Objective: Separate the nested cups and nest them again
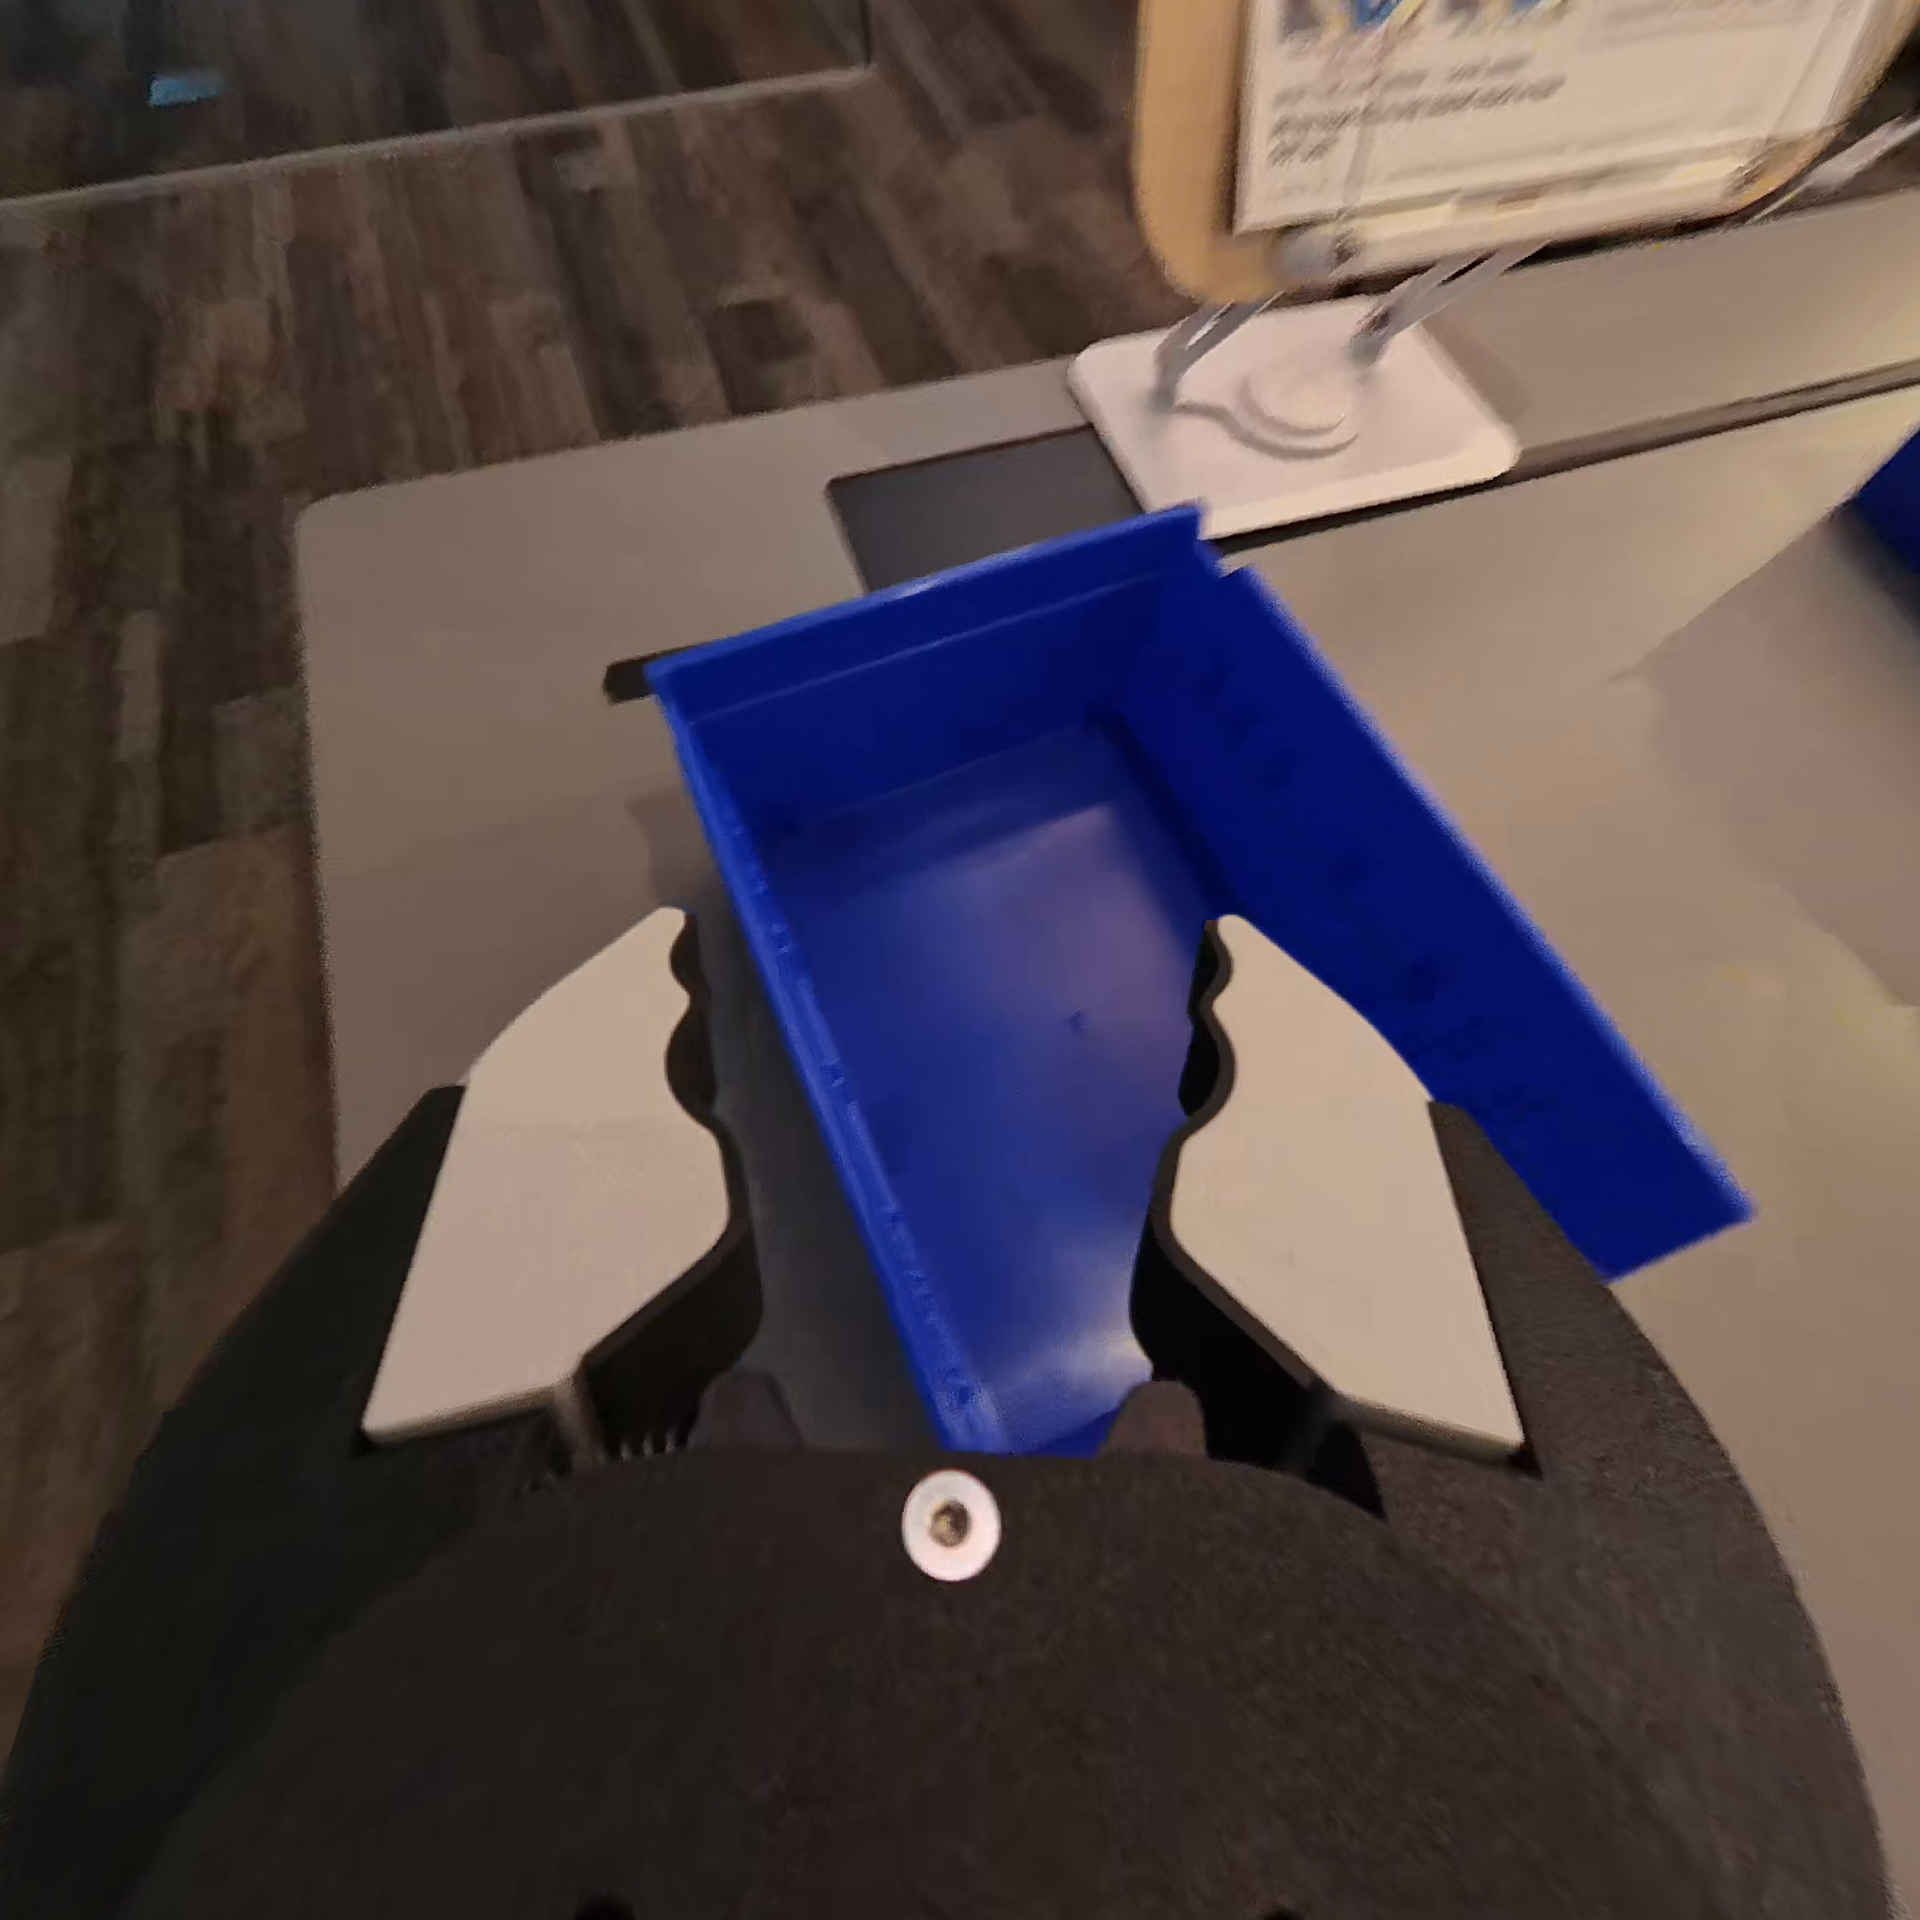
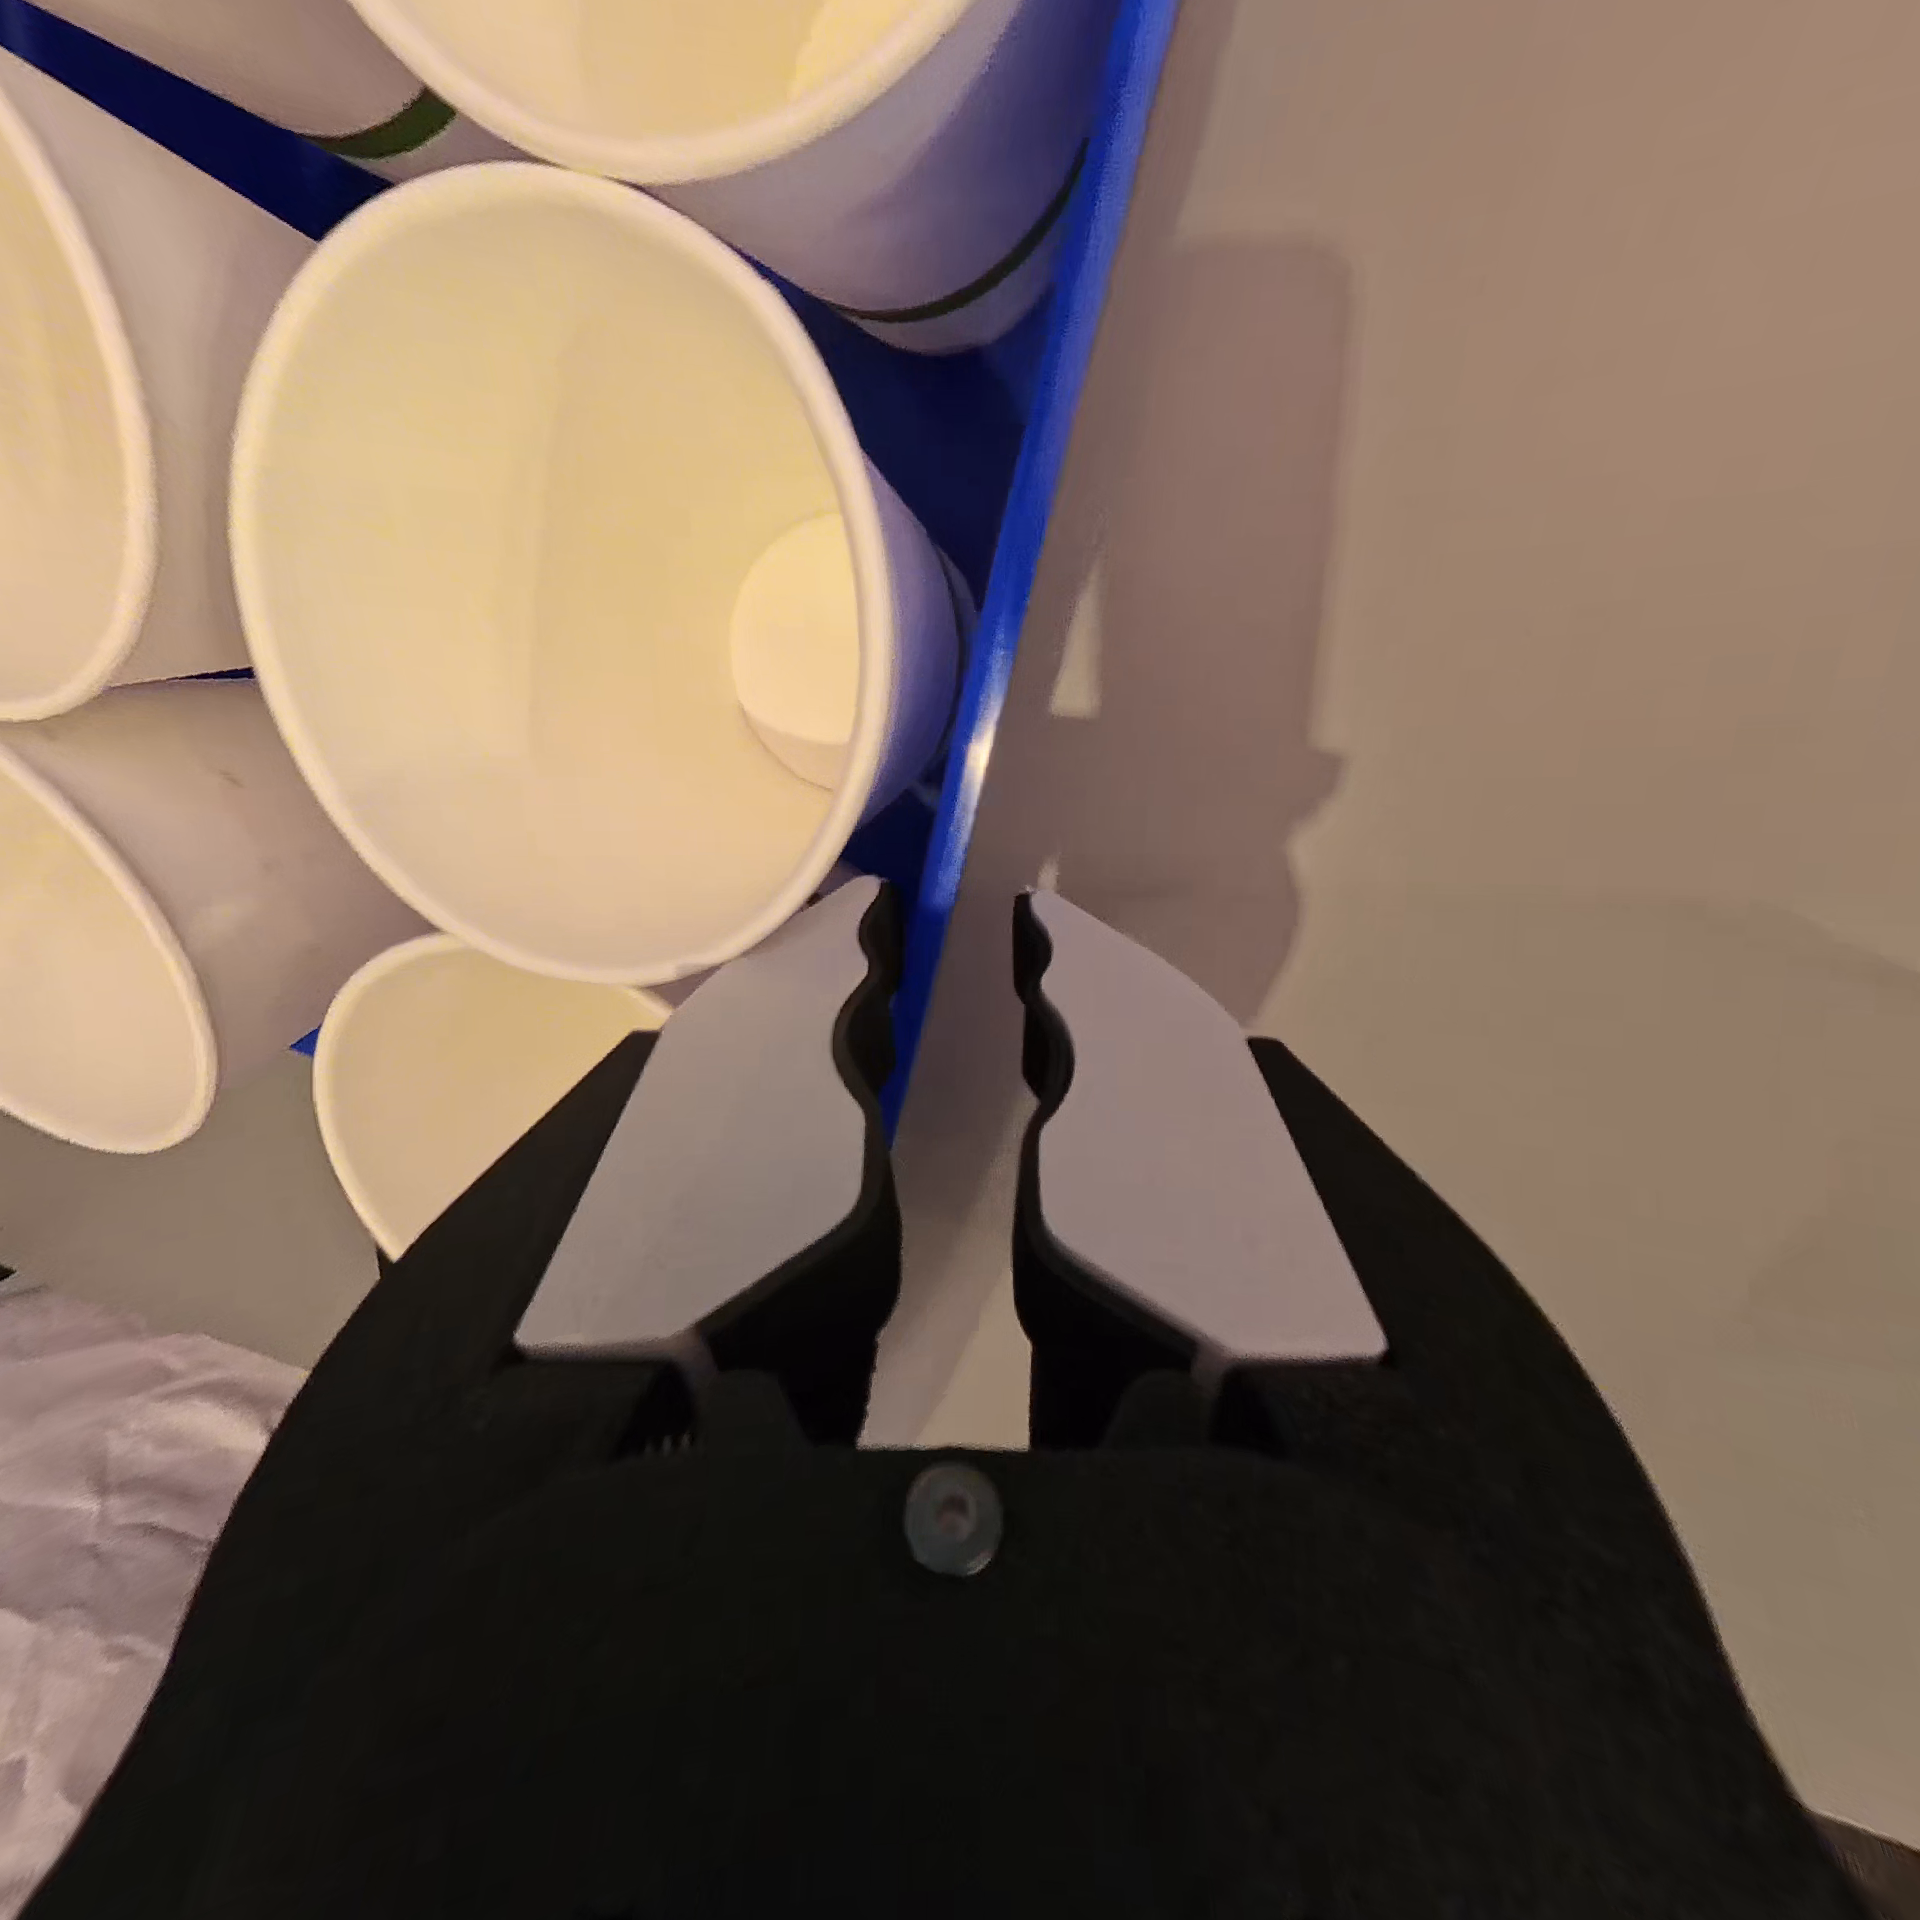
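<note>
A big grey tabletop (image 1: 468, 675) fills the middle of the left wrist view, with dark wood floor (image 1: 312, 260) in the upper left of the frame. In the middle of that frame is a blue bin (image 1: 987, 935) with nothing in it. The left gripper (image 1: 945, 925) points at it with its fingers (image 1: 582, 1174) wide apart; one finger is over the inside of the bin and the other is outside its left wall, and neither clearly touches it. In the upper right of the frame a sign on a white stand (image 1: 1299, 416) sits on the tabletop, blurry. In the right wrist view, a second blue bin (image 2: 997, 644) runs from the top middle of the frame down to the centre. White paper cups (image 2: 540, 561) lie in it on their sides, filling the upper left of the frame, open ends toward the camera. The right gripper (image 2: 951, 904) has its fingers (image 2: 748, 1122) a little apart, one on each side of the bin's thin blue wall. The left finger is against the wall; a gap shows beside the right one. A crumpled white cloth (image 2: 94, 1507) shows in the lower left.
</note>
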Demonstrator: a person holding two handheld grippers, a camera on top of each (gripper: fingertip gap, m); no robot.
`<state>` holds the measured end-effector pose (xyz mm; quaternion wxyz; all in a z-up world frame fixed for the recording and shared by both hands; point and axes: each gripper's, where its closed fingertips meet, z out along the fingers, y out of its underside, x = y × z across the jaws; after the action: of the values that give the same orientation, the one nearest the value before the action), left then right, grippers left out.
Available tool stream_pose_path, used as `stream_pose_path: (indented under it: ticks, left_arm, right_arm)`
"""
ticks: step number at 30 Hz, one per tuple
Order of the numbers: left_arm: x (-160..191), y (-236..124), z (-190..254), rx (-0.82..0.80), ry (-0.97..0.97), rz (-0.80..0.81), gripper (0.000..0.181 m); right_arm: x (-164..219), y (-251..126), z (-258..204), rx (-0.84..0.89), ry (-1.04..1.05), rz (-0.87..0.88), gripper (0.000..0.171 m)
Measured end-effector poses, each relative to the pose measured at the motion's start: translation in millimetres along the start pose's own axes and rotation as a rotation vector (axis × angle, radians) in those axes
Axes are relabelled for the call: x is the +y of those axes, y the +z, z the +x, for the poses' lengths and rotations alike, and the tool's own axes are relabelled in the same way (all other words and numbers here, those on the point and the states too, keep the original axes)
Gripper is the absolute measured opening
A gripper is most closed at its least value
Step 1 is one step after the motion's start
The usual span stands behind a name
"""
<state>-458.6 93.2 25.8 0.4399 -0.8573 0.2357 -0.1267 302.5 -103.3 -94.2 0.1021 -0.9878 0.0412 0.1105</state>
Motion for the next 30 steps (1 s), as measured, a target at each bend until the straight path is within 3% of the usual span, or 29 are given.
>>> stream_pose_path:
  ticks: [5,12,15,17,19,23,30]
  left_arm:
    - [35.5,15.1,-37.8,-0.063,-0.113,-0.147,0.079]
    - [104.6,33.9,-31.8,-0.001,-0.215,-0.415,0.082]
    - [123.9,41.4,-16.1,0.052,-0.235,-0.495,0.06]
    - [127.6,47.4,-4.7,0.09,-0.249,-0.51,0.031]
    - [129.4,51.0,-7.7,0.032,-0.208,-0.525,0.014]
    - [125.6,58.0,6.2,-0.005,-0.143,-0.54,0.01]
    - [110.8,81.6,76.7,0.052,-0.065,-0.529,0.016]
  right_arm:
    - [1.8,7.5,-6.4,-0.003,0.023,-0.026,0.007]
    - [2.5,8.5,-5.7,0.033,0.042,-0.049,0.007]
    - [2.9,10.3,-5.5,0.039,0.046,-0.063,0.007]
    - [3.0,10.6,-5.3,0.052,0.043,-0.068,0.007]
    - [2.6,10.8,-6.2,0.064,0.039,-0.067,0.007]
    - [0.0,13.5,-16.7,0.046,0.036,-0.053,0.007]
    - [-9.0,21.9,-46.9,0.03,0.0,-0.025,0.007]
